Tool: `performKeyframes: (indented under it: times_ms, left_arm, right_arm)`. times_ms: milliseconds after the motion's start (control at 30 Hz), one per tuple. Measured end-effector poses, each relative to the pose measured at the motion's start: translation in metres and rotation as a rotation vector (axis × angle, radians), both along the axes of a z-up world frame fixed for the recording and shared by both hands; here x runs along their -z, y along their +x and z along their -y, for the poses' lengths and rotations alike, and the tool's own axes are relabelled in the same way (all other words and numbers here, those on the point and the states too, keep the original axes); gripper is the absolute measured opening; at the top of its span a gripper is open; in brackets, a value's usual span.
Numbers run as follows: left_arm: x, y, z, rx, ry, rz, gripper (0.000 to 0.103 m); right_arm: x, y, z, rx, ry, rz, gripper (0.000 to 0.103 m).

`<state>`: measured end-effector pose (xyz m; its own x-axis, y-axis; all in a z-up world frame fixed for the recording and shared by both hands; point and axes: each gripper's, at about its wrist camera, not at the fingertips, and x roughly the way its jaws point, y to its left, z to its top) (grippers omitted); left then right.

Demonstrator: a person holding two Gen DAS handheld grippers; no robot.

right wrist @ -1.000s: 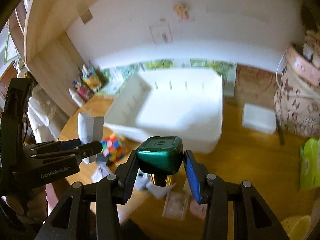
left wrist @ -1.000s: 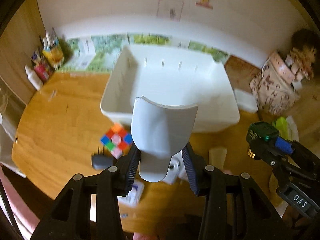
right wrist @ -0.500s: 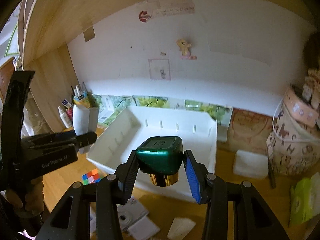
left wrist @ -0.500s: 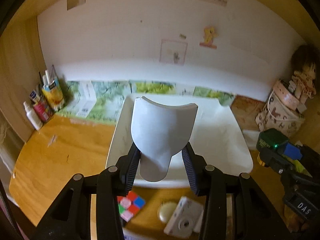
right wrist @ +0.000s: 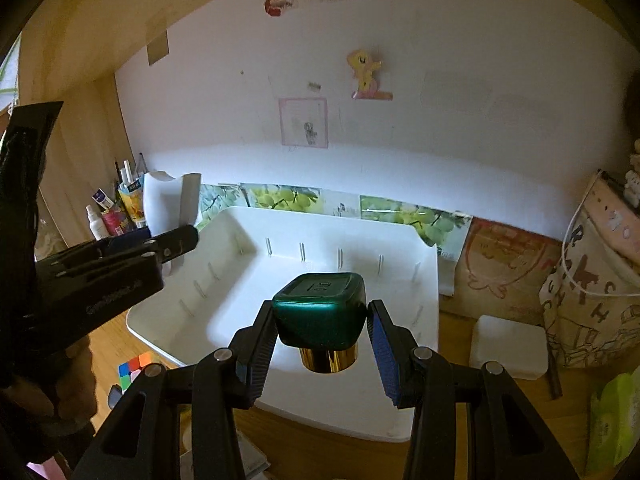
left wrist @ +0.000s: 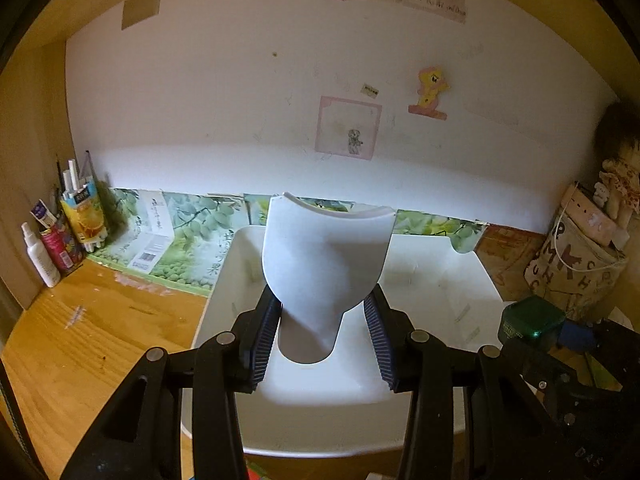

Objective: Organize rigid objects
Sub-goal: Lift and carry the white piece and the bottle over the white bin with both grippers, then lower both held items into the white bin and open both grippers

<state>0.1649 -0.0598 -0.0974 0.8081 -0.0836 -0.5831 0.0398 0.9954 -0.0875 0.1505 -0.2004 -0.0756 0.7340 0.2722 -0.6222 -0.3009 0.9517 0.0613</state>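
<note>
My left gripper [left wrist: 323, 332] is shut on a white curved plastic piece [left wrist: 326, 264] and holds it over the near left part of the white bin [left wrist: 432, 276]. My right gripper [right wrist: 322, 344] is shut on a green cap with a gold collar [right wrist: 322, 312] and holds it over the middle of the bin [right wrist: 224, 312]. The bin is empty, with slots along its walls. In the right wrist view the left gripper [right wrist: 176, 240] and its white piece [right wrist: 168, 200] show at the bin's left rim. In the left wrist view the green cap [left wrist: 530, 322] shows at the right.
The wooden desk [left wrist: 92, 332] carries a Rubik's cube [right wrist: 134, 368] and papers in front of the bin. Bottles and pens [left wrist: 60, 232] stand at the back left. A white box [right wrist: 508, 348], a patterned bag [right wrist: 596, 280] and a green packet [right wrist: 616, 420] are at the right.
Both grippers have risen and moved forward over the bin, each still holding its object. The cube and the clutter have slid out of the left wrist view.
</note>
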Motion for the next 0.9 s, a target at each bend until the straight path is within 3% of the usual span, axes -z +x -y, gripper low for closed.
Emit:
performKeyframes:
  times_ms: [467, 500, 567, 700, 900]
  left_arm:
    - [0.014, 0.017, 0.015, 0.036, 0.013, -0.065, 0.048]
    - [0.014, 0.017, 0.016, 0.034, 0.019, -0.074, 0.05]
    - [0.012, 0.017, 0.016, 0.028, 0.027, -0.078, 0.07]
    - [0.002, 0.01, 0.013, 0.023, 0.012, -0.053, 0.077]
    - [-0.016, -0.003, 0.014, 0.009, 0.02, -0.027, 0.078]
  right_arm:
    - [0.014, 0.014, 0.003, 0.013, -0.01, -0.054, 0.047]
    - [0.014, 0.014, 0.005, 0.018, -0.01, -0.06, 0.047]
    - [0.013, 0.015, 0.007, 0.024, -0.006, -0.069, 0.047]
    - [0.006, 0.008, 0.009, 0.015, 0.0, -0.038, 0.06]
    - [-0.009, -0.005, 0.008, 0.002, 0.004, 0.008, 0.068]
